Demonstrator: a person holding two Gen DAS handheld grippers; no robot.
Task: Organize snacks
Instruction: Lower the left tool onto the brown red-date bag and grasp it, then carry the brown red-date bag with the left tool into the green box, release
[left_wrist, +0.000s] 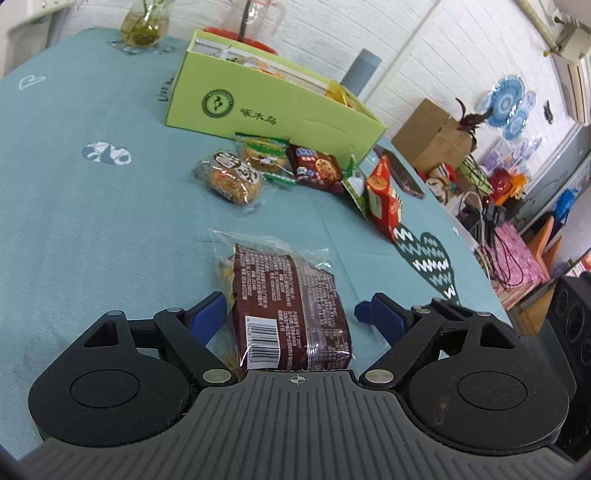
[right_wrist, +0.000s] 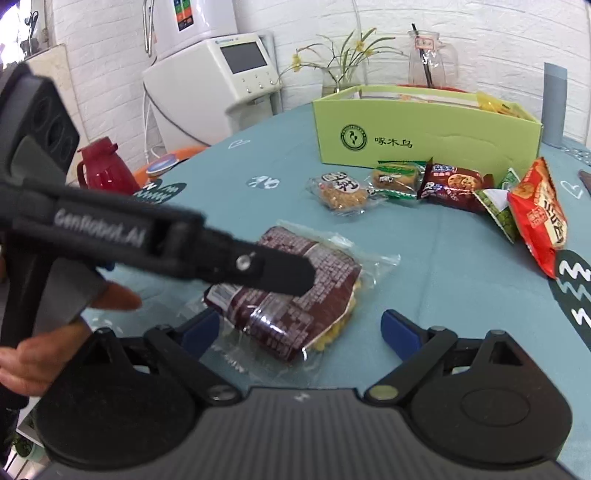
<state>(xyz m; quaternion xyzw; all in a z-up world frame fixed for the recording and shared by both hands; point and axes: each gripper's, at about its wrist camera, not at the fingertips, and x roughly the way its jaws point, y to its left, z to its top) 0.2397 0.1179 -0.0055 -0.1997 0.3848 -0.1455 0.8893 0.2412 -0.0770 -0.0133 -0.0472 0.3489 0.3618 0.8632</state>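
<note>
Left gripper (left_wrist: 291, 314), blue pads spread wide, straddles the glossy brown cake packet (left_wrist: 291, 314) lying flat on the teal cloth (left_wrist: 92, 229), not squeezing. Right gripper (right_wrist: 301, 332) gapes beside it, empty. Beyond: crinkly snack wrappers (left_wrist: 306, 170) fronting the green cardboard box (left_wrist: 266, 110).
</note>
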